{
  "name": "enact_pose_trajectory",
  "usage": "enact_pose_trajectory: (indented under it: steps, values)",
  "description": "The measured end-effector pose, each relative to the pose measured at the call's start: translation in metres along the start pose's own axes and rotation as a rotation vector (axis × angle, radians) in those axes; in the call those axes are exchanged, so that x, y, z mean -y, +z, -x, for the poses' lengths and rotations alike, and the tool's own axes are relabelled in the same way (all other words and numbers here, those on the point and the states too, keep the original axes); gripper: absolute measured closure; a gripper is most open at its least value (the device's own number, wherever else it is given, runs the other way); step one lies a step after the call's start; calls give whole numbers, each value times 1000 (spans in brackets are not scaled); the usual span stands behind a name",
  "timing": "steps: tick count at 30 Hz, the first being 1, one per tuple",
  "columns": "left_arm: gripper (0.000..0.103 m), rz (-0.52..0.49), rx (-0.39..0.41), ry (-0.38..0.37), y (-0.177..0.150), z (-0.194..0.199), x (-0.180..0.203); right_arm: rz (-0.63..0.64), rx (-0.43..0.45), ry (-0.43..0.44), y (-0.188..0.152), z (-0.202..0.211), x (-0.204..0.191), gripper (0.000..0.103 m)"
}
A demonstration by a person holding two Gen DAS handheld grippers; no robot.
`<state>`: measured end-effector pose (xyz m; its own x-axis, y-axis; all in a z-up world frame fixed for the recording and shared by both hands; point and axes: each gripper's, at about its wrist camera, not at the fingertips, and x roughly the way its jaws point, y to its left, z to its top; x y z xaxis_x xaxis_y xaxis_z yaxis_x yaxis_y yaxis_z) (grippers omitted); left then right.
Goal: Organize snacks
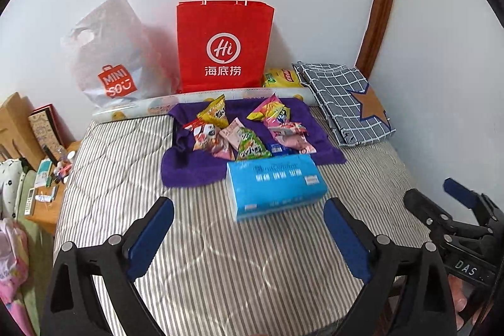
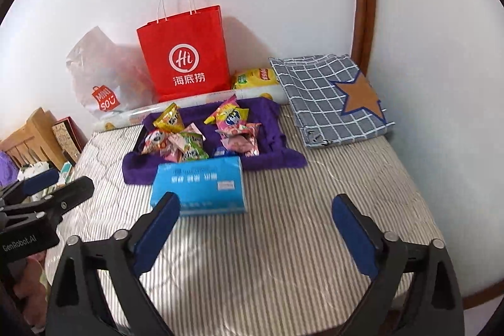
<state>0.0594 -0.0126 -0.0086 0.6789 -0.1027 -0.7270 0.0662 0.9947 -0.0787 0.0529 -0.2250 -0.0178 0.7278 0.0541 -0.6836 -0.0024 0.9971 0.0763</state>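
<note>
Several small snack packets lie in two heaps on a purple cloth on the striped bed. A blue tissue pack lies just in front of the cloth. A red paper bag stands against the wall behind. My left gripper is open and empty, a little short of the tissue pack. My right gripper is open and empty, to the right of the tissue pack; it also shows in the left wrist view.
A white Miniso plastic bag leans left of the red bag. A rolled sheet lies behind the cloth. A yellow packet and a checked folded cloth sit at the back right. A cluttered bedside table is left.
</note>
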Motion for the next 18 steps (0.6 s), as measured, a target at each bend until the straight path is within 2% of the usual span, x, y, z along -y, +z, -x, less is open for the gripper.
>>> enact_pose_trajectory:
  steps: [8,13,18]
  values:
    - [5,19,35,10,-33,36,3,-14,8,-13,-29,30,8,0]
    - [5,17,63,39,-42,50,4,-25,29,-1,-41,47,10,0]
    - [5,21,70,34,-46,58,3,-20,43,-10,-44,55,10,0]
